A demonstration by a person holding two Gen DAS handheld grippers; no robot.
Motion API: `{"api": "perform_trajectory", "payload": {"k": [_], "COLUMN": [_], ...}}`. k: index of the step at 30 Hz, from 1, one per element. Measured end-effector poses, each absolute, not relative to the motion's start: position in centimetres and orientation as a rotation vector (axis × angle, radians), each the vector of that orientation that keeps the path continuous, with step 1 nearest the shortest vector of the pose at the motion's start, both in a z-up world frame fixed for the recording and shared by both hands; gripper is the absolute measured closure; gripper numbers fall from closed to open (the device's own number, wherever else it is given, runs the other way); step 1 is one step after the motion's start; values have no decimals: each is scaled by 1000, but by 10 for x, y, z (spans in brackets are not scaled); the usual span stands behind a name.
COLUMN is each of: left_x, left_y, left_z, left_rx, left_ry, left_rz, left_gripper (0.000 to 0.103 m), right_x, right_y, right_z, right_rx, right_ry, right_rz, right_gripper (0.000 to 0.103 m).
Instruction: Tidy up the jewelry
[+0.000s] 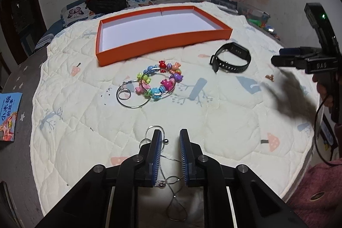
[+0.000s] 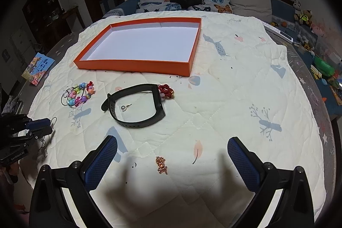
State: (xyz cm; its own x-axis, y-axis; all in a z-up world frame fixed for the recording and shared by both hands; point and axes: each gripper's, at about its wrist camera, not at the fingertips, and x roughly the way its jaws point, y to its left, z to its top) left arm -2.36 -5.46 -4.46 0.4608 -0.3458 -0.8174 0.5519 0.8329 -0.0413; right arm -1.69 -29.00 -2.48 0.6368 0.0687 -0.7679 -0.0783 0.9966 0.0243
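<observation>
Starting the pickup: left claw (image 1: 168, 142) stood narrowly parted around a thin silver necklace (image 1: 171, 185) on the quilt (image 1: 213, 121).
Right claw (image 2: 171, 155) gaped wide over a copper trinket (image 2: 161, 165); next likely pinching, then carrying to the far orange tray (image 2: 132, 66).

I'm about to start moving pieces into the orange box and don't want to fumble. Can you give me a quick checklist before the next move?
1. Orange box open, nothing in it: ok.
2. Left tongs straddling the thin silver chain, not yet closed on it: ok.
3. Chain actually gripped: not ok.
4. Right tongs open wide, holding nothing: ok.
5. Small copper trinket between the right tongs' fingers: ok.
6. Pearl stud lies inside the black watch band loop, easy to miss: cannot tell if loose.
</observation>
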Motion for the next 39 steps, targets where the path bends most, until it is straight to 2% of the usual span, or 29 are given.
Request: {"api": "perform_trajectory", "payload": {"k": [10, 13, 18, 27, 35, 39], "left_x": [-22, -24, -26, -31, -27, -24], "left_y": [-53, -56, -58, -51, -46, -46], "left_z": [-52, -53, -53, -40, -13, -4], "left_rx": [290, 294, 286, 222, 158, 138], "left_ry": [955, 945, 927, 891, 843, 824], "left_rz": [-573, -590, -580, -572, -564, -562], "left_gripper": [85, 94, 97, 97, 97, 97], "right_x": [-16, -16, -17, -22, -34, -39], "right_y": [-290, -290, -291, -293, -291, -288], "right_z": [-27, -26, -24, -23, -29, -38], "right_rx": [-10, -9, -1, -10, -70, -97], "right_ry": [883, 880, 869, 866, 885, 915], "right_rz": [93, 94, 96, 105, 119, 147], "right_gripper": [0, 0, 0, 10, 11, 23]}}
